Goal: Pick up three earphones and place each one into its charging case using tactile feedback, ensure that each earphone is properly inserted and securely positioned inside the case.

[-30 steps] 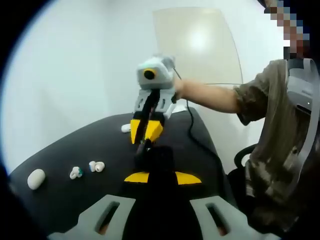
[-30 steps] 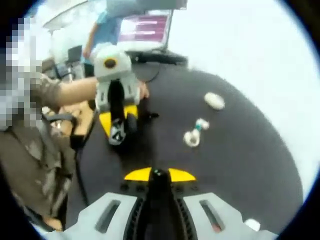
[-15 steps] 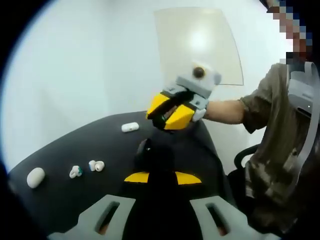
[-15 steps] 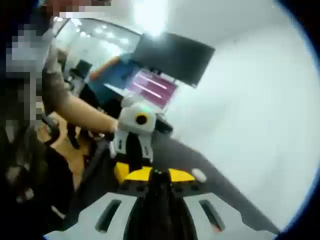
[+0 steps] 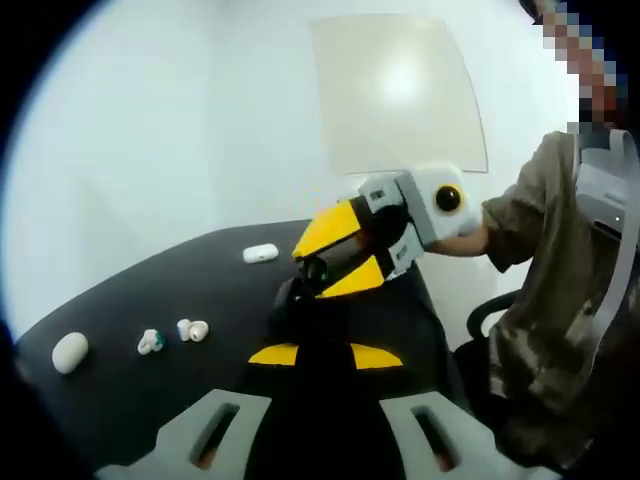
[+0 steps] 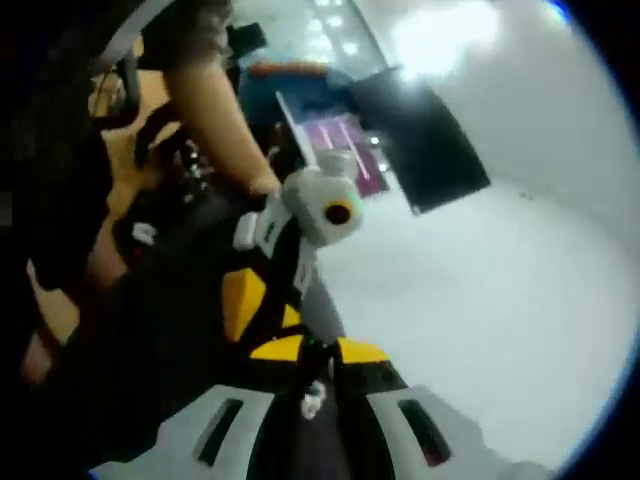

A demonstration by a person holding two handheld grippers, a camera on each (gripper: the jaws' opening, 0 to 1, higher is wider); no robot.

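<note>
So we're mid-insertion, looks like: the right gripper (image 6: 318, 355) is pinching a small white earphone (image 6: 312, 400), the left gripper (image 5: 322, 352) clamps a dark case (image 5: 290, 305) over the counter (image 5: 120, 390), and next we need to line them up.

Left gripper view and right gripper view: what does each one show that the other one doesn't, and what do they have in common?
Left gripper view: a black table with two white cases, two loose earphones and a pale wall panel. Right gripper view: a dark monitor, a pink-lit screen and a small white thing between its own jaws. Shared: each faces the other's yellow jaws, the right gripper and the left gripper, plus the person's arm.
</note>
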